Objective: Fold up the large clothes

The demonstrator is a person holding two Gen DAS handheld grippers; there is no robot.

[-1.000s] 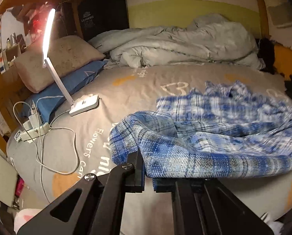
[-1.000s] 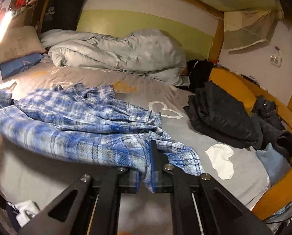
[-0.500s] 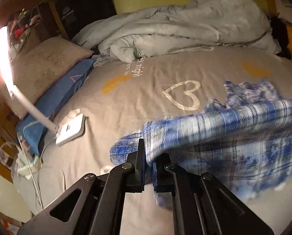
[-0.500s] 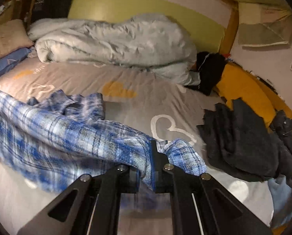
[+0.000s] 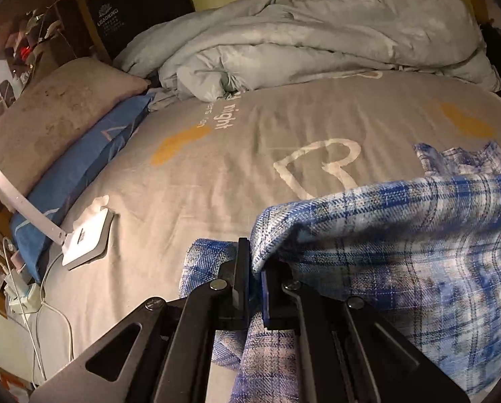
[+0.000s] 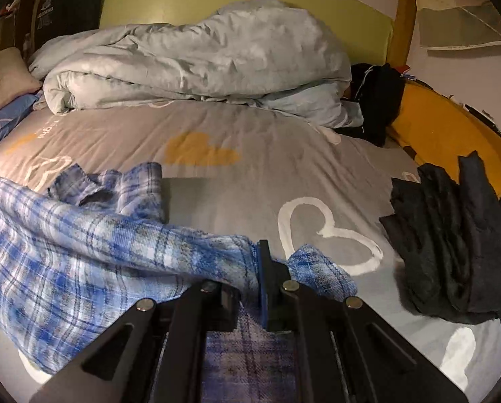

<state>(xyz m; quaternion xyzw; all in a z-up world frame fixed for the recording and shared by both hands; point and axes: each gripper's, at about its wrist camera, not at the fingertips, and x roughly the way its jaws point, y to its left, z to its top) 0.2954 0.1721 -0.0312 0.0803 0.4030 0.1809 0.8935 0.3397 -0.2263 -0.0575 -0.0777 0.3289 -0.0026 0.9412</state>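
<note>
Grey heart-print bed sheet (image 5: 250,141) fills left wrist view, crumpled pale duvet (image 5: 317,33) behind, white desk lamp (image 5: 85,238) at left. Left gripper (image 5: 255,275) pinches blue-white plaid flannel shirt (image 5: 401,235), raised off the bed. Right wrist view: right gripper (image 6: 250,278) clamps the same shirt's edge (image 6: 82,241); black clothes pile (image 6: 452,252) lies right. Likely mid-fold carry; next, lay this edge flat, aligned.

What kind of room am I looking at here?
Most likely a lived-in bedroom. A bed with a grey heart-print sheet fills the view, a crumpled pale duvet is heaped at its far side, and pillows lie beside a white desk lamp.
</note>
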